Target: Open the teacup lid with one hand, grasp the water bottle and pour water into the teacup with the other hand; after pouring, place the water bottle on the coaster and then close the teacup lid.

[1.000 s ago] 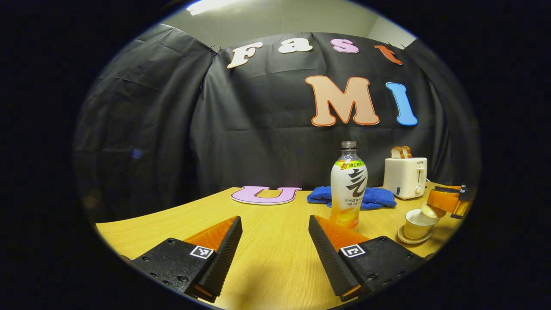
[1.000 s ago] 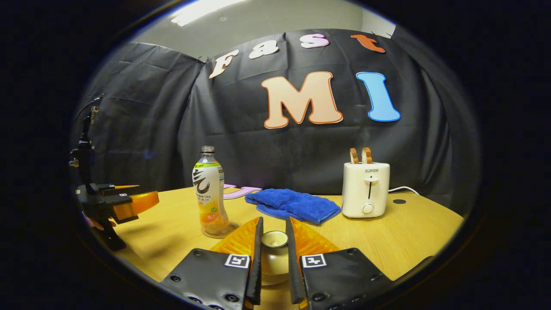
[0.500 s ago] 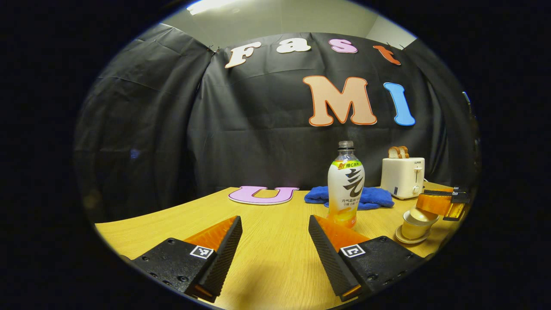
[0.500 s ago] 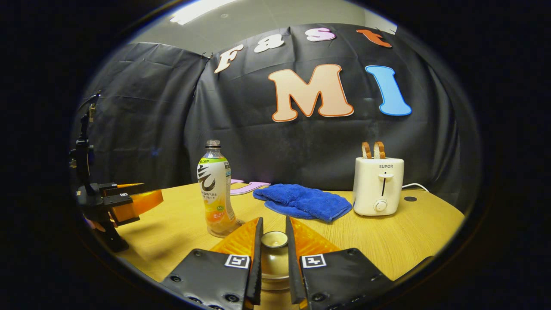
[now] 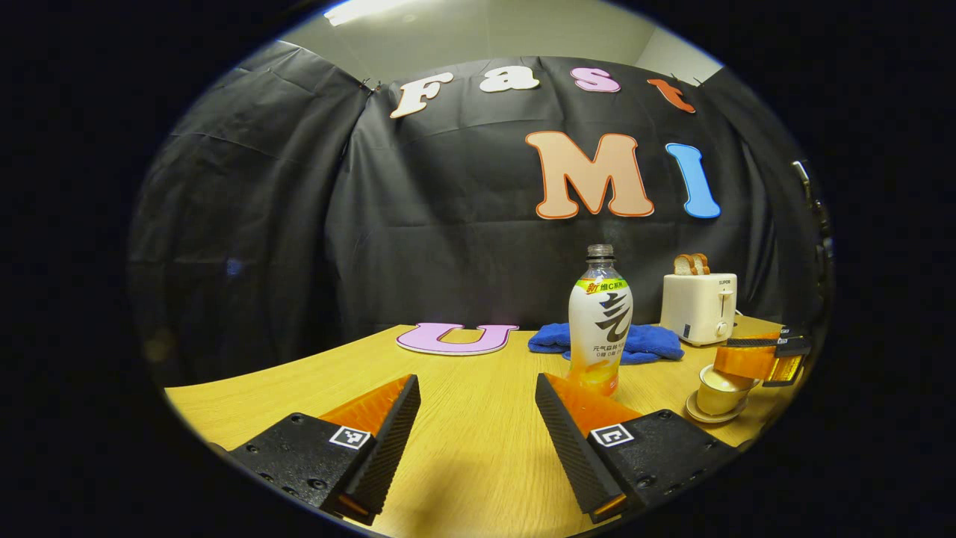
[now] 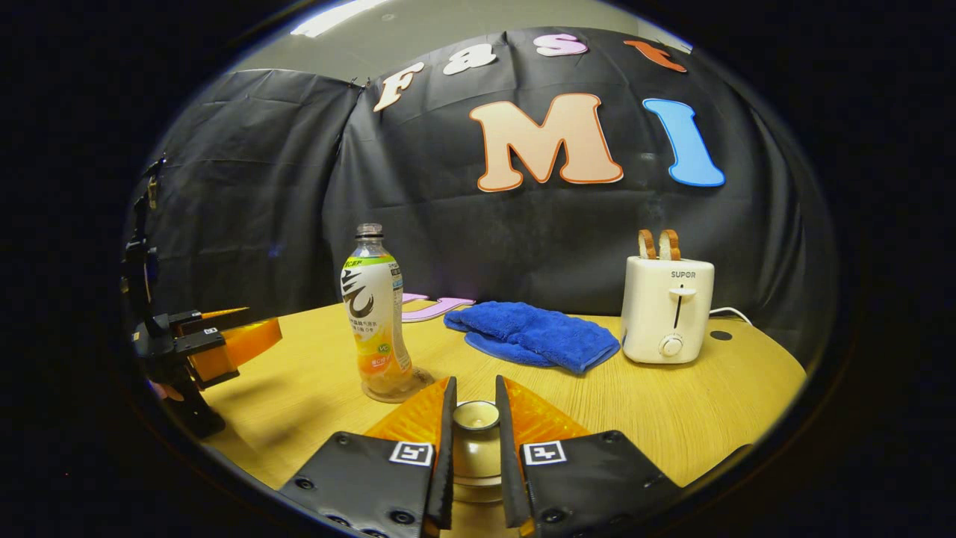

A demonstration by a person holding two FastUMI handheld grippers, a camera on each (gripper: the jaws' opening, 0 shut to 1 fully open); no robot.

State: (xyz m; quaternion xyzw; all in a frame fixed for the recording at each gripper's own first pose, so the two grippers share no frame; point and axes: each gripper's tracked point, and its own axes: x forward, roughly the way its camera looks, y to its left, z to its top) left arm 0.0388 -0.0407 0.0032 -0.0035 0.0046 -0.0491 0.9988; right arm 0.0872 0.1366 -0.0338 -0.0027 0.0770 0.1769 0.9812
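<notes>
The white teacup [image 5: 718, 388] stands on its saucer [image 5: 708, 415] at the right of the wooden table. My right gripper [image 6: 475, 394] is shut on the knob of the teacup lid [image 6: 476, 441], holding it level; in the left gripper view that gripper [image 5: 736, 362] sits right over the cup, with the lid at the rim. The water bottle [image 5: 600, 323], uncapped and holding some orange drink, stands upright on a clear coaster [image 6: 407, 387] left of the cup. My left gripper [image 5: 476, 382] is open and low over the table, short of the bottle; it also appears far left [image 6: 243, 340].
A blue cloth [image 6: 534, 336] lies behind the bottle. A white toaster [image 6: 667, 308] with two bread slices stands at the back right, its cord trailing off. A flat pink letter [image 5: 457, 338] lies on the table [image 5: 463, 456] at the back left.
My right gripper has brought the lid down from a tilted, raised pose to level at the cup's rim. The left gripper and the bottle have hardly moved.
</notes>
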